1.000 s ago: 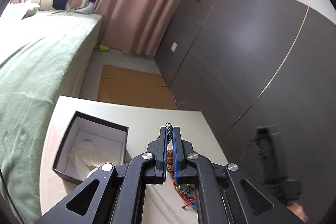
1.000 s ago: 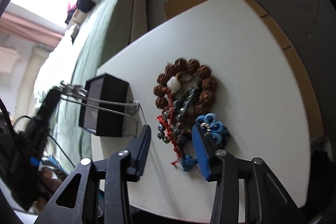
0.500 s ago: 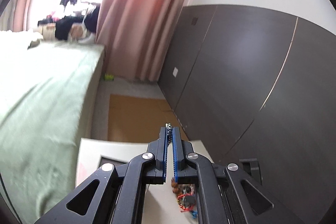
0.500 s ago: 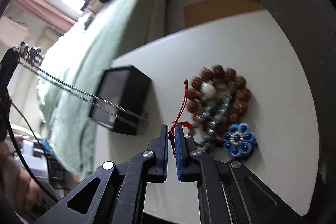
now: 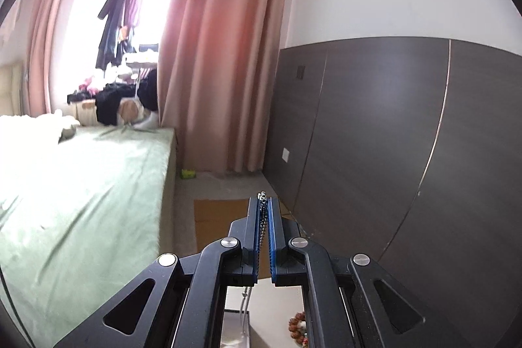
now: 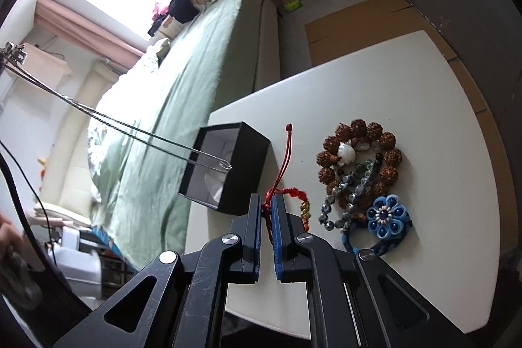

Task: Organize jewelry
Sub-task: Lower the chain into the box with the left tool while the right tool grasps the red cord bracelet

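Two pieces lifted: chain [image 6: 130, 132] pinched in left gripper [image 5: 263, 211] over box [image 6: 228, 168], red cord [image 6: 280, 165] clamped in right gripper [image 6: 267, 211]; three bracelets [image 6: 359, 172] unsorted mid-table [image 6: 424, 250].

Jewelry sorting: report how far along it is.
Nothing is seen stowed yet. In hand: the left gripper holds the silver chain, its end hanging over the open black box; the right gripper pinches the red cord bracelet. Left on the table: brown bead bracelet, grey bead strand, blue flower bracelet.
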The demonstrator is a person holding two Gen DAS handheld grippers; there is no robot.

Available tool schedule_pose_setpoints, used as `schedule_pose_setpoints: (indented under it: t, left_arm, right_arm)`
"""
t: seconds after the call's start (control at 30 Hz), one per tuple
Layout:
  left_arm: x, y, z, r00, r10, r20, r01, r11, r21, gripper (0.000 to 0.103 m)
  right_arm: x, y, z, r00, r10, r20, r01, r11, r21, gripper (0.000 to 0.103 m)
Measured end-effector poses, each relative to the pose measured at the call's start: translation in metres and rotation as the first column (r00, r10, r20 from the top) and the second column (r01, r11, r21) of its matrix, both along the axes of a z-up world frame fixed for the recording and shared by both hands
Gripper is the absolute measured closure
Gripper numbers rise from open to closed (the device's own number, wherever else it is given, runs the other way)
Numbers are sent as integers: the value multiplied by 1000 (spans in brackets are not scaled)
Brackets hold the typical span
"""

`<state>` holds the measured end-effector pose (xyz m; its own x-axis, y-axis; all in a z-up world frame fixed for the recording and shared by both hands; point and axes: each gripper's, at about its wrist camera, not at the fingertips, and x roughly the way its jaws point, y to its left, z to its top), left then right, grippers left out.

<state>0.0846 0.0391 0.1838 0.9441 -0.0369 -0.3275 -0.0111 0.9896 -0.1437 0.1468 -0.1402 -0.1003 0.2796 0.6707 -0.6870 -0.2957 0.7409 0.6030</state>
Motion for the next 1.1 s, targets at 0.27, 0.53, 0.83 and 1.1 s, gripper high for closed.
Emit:
schedule_pose_setpoints:
  t: [0.27, 0.53, 0.83, 1.1]
  left_arm:
    - [14, 7, -2, 1000, 16, -25, -15, 999, 33, 99]
    - [29, 7, -19, 999, 20, -42, -18, 999, 38, 99]
    - [54, 9, -67, 994, 27, -105, -28, 1000, -3, 99]
    - [64, 10, -116, 986, 25, -166, -37, 997, -68, 99]
  right_arm:
    - [-5, 8, 16, 999, 10, 43, -14, 996, 86, 95]
    - [-1, 9, 15, 999, 0, 34, -4, 995, 98, 95]
    - [9, -8, 11, 999, -38, 11, 37, 993, 115, 95]
    - [14, -20, 8, 997, -75, -2, 75, 991, 108, 95]
